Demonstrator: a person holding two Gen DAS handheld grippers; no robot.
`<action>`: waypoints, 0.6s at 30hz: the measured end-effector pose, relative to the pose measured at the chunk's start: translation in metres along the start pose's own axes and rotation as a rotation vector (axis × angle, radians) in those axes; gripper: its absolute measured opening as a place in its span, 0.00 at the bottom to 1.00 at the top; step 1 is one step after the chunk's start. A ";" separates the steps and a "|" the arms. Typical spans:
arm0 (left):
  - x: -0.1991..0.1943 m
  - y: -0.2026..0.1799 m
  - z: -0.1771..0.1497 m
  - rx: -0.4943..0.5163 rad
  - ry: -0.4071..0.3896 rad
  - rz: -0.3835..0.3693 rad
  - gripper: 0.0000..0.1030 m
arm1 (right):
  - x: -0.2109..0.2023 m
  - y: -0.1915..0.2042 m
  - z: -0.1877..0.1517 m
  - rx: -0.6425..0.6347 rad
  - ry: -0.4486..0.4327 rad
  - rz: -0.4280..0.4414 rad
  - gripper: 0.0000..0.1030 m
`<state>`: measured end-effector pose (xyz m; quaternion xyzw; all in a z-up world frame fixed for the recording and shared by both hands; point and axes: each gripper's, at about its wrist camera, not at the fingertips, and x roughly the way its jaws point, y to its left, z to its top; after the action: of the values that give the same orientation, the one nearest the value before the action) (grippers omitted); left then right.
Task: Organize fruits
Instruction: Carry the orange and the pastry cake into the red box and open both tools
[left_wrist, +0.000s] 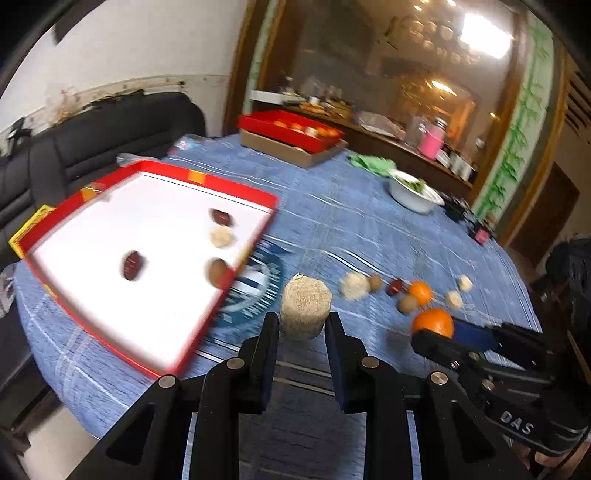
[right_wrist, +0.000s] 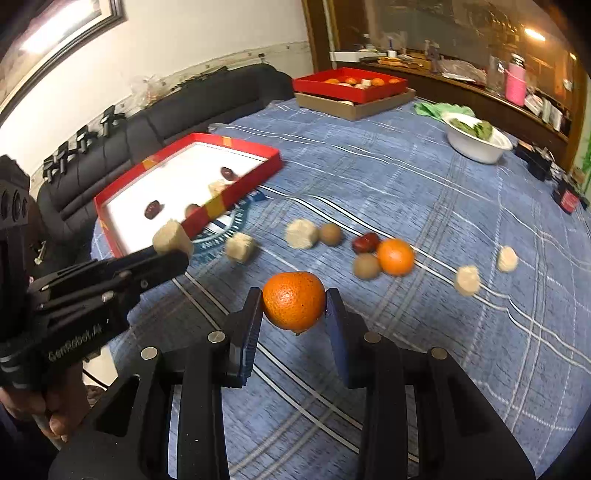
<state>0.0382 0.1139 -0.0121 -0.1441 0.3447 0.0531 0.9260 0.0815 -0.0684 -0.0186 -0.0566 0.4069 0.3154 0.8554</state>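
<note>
My left gripper (left_wrist: 303, 325) is shut on a beige sesame-coated cylinder cake (left_wrist: 306, 307) and holds it above the blue cloth; it also shows in the right wrist view (right_wrist: 173, 239). My right gripper (right_wrist: 293, 304) is shut on an orange (right_wrist: 293, 301), held above the table; the orange also shows in the left wrist view (left_wrist: 433, 322). A red tray with a white floor (left_wrist: 122, 254) lies to the left and holds two dark red dates, a beige cake and a brown round fruit. Another orange (right_wrist: 395, 256), a date (right_wrist: 365, 242), brown fruits and beige cakes lie loose on the cloth.
A second red tray (right_wrist: 351, 86) with oranges sits on a cardboard box at the table's far side. A white bowl of greens (right_wrist: 478, 138) stands at the far right. A black sofa (right_wrist: 177, 110) runs behind the table's left edge.
</note>
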 end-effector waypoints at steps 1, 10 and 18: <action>-0.001 0.004 0.002 -0.009 -0.006 0.008 0.24 | 0.001 0.003 0.002 -0.006 -0.002 0.004 0.33; -0.007 0.070 0.034 -0.104 -0.083 0.139 0.24 | 0.018 0.056 0.037 -0.084 -0.039 0.093 0.33; 0.001 0.110 0.056 -0.134 -0.096 0.207 0.24 | 0.055 0.101 0.072 -0.121 -0.048 0.169 0.33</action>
<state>0.0519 0.2359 0.0019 -0.1667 0.3088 0.1781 0.9193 0.0957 0.0644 0.0047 -0.0659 0.3697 0.4118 0.8303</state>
